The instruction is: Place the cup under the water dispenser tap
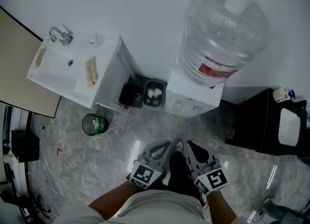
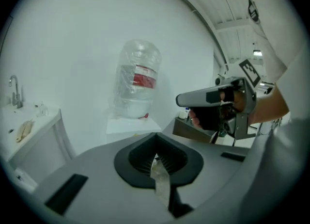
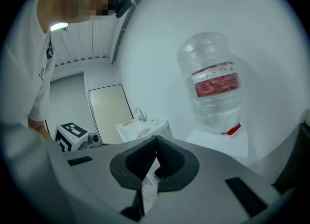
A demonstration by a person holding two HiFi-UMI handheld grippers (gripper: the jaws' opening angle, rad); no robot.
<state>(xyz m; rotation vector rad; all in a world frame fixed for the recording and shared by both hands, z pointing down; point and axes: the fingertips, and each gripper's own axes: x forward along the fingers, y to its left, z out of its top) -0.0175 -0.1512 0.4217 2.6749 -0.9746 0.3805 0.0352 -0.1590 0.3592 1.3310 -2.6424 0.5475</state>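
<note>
Near my waist, the left gripper (image 1: pixel 167 146) and right gripper (image 1: pixel 192 146) were both clenched, empty; I judged one must open before approaching the water dispenser (image 1: pixel 196 94).

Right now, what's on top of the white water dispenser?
A big clear water bottle with a red label stands upended on the dispenser. Its neck is hidden behind its own body.

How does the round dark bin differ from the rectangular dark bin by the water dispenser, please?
The round dark bin stands before the white sink cabinet; the rectangular dark bin sits between it and the white water dispenser. The round bin holds something green, the rectangular white scraps. Both are open.
</note>
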